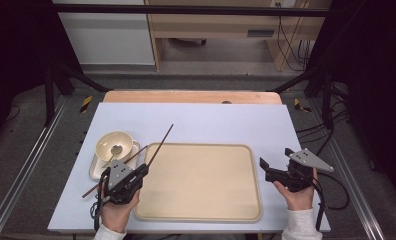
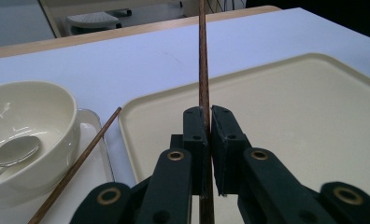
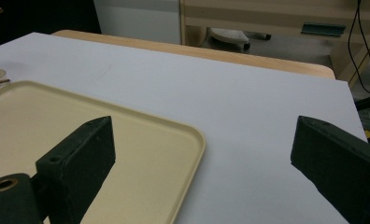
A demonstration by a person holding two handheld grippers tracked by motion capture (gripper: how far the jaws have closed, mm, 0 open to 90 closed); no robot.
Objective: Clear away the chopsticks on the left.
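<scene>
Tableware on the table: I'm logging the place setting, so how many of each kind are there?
Chopsticks: 2, one in the left gripper, one lying beside the bowl
Bowl: 1
Spoon: 1
Small dish under the bowl: 1
Tray: 1
Total: 6

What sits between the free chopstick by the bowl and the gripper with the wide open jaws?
The big tray lies flat between the right gripper and the loose chopstick; nothing tall blocks the way.

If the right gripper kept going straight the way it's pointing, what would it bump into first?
Probably nothing soon. The right gripper, jaws wide open, points across bare white table beside the tray's corner, towards the far wooden edge. Depth is hard to judge.
</scene>
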